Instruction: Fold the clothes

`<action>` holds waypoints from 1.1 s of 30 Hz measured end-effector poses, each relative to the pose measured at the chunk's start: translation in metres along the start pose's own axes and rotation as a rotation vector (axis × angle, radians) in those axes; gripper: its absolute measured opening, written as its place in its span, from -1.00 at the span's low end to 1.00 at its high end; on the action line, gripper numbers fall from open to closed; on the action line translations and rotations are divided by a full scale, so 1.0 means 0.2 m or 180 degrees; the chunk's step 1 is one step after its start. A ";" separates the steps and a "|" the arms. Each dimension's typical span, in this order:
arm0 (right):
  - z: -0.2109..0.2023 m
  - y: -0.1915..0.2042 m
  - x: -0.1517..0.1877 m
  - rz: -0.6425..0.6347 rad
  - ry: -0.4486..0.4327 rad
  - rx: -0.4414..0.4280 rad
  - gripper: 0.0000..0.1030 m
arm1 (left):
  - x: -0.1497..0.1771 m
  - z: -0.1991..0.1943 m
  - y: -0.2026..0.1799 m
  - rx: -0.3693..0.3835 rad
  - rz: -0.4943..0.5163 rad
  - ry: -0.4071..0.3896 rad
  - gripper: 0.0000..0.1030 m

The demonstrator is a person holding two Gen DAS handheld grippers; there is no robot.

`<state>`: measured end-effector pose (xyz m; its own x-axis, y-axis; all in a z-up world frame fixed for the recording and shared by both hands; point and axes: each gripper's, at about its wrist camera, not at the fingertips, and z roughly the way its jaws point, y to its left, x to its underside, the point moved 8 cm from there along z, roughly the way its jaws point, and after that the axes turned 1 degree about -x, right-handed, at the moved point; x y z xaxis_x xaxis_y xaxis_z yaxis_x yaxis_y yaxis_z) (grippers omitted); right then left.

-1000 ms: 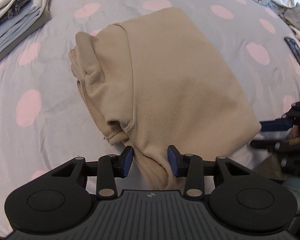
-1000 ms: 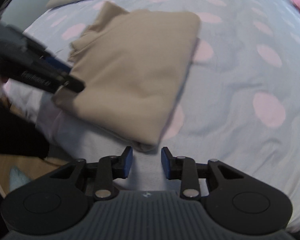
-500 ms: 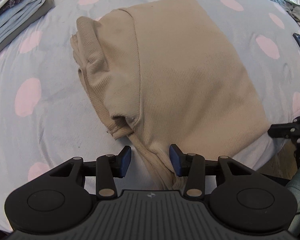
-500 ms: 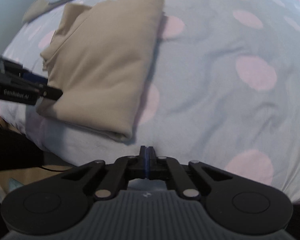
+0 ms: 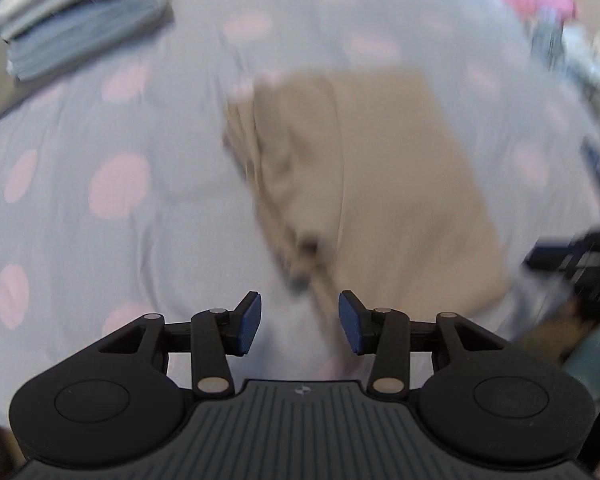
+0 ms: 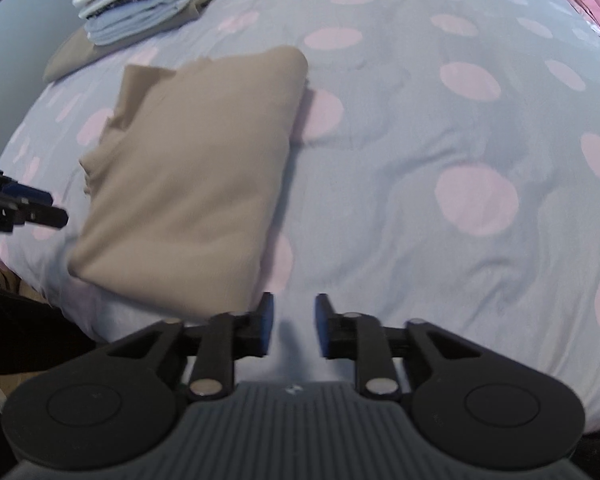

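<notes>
Beige fabric, a folded garment (image 6: 188, 176), lies flat on the grey bedspread (image 6: 440, 240) with pink dots, left of centre in the right wrist view. It makes a smooth oblong with looser layered edges at its upper left. Its long axis runs from lower left to upper right of that frame. The left gripper (image 5: 299, 324) stands released, nothing gripped. The right gripper (image 6: 294, 328), jaws just reopened, holds nothing beside the garment's near corner.
</notes>
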<state>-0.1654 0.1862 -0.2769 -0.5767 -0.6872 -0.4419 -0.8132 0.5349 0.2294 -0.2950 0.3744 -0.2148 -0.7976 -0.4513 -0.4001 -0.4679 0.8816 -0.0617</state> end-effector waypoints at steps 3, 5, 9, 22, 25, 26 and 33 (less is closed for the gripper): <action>-0.02 0.02 -0.10 -0.0052 -0.0114 -0.0028 -0.48 | -0.16 -0.03 -0.03 0.0008 0.0021 -0.0343 -0.22; -0.02 0.06 -0.18 -0.0136 -0.0220 -0.0058 -0.48 | -0.24 -0.02 -0.05 0.0022 0.0098 -0.0519 -0.29; 0.01 0.16 -0.36 -0.0310 -0.0417 -0.0142 -0.48 | -0.32 0.08 -0.15 0.0094 0.0312 -0.0620 -0.35; 0.27 0.22 -0.52 -0.0390 -0.0353 -0.0196 -0.63 | -0.29 0.37 0.16 -0.0189 -0.0338 -0.0465 -0.79; 0.26 0.18 -0.51 -0.0320 -0.0328 -0.0268 -0.63 | -0.29 0.34 0.21 -0.0403 -0.0377 -0.0475 -0.76; 0.24 0.17 -0.50 -0.0303 -0.0324 -0.0276 -0.61 | -0.29 0.32 0.23 -0.0363 -0.0478 -0.0486 -0.76; 0.13 0.00 -0.51 0.0149 -0.0317 -0.0368 -0.14 | -0.30 0.26 0.28 -0.0081 -0.0829 -0.0553 0.10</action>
<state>-0.1042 0.2683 -0.2544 -0.6081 -0.6076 -0.5110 -0.7926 0.5011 0.3474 -0.2542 0.4581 -0.2427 -0.5738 -0.6291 -0.5244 -0.6590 0.7348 -0.1605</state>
